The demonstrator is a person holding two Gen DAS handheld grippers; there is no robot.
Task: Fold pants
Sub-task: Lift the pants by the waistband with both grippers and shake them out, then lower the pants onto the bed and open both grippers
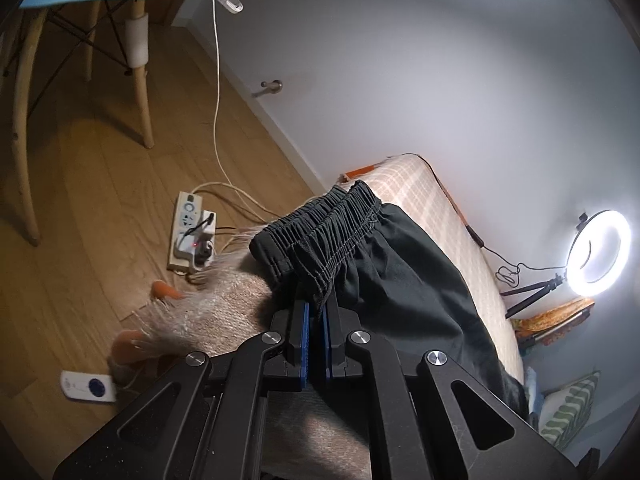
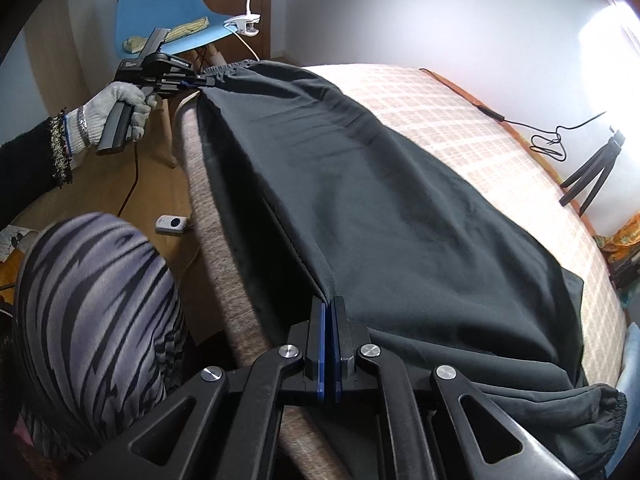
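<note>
The black pants (image 2: 400,208) are spread lengthwise along the near edge of the bed (image 2: 480,128), apparently already doubled leg over leg, the elastic waistband (image 1: 320,220) at one end and the gathered cuffs (image 2: 600,404) at the other. The waistband is pinched by the closed left gripper (image 1: 316,312); the folded edge nearer the cuffs is clamped by the closed right gripper (image 2: 329,312). The crosswise folds are judged still to be made, the fabric being held at full length

the pants (image 2: 380,200) hide most of the checked bedcover (image 2: 500,152); the ring light (image 2: 612,32) is glare-blown and edge-cropped.
</note>
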